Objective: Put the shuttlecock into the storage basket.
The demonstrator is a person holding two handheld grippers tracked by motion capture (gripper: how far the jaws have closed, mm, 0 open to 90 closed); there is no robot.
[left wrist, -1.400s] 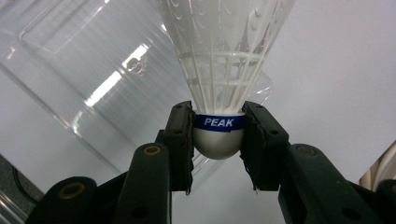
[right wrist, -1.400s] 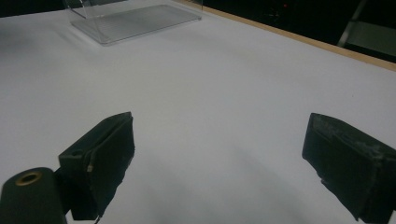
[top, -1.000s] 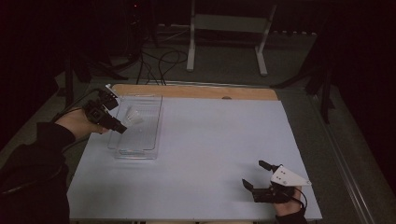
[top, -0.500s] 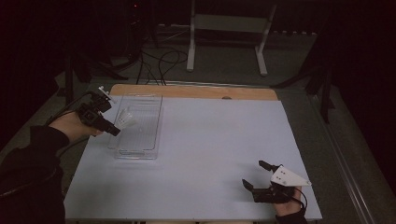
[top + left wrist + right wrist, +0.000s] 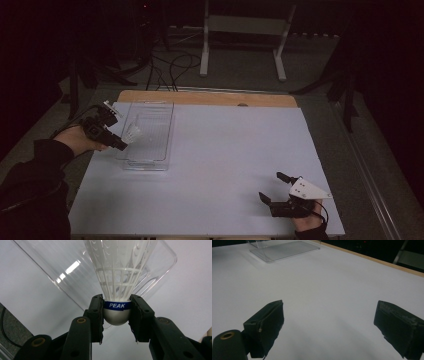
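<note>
- Now the left gripper squeezes the shuttlecock by its round nose, over the clear tray.
- Right gripper rests wide open on the table.
- Hold gently; don't crush the white skirt.

The tray is clear glossy plastic; the shuttlecock has a white plastic mesh skirt; the table looks matt white.

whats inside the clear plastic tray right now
Nothing can be seen lying in the clear rectangular plastic tray. The white plastic shuttlecock is clamped at its grey cap in the left gripper, above the tray; its skirt hides part of the floor.
</note>
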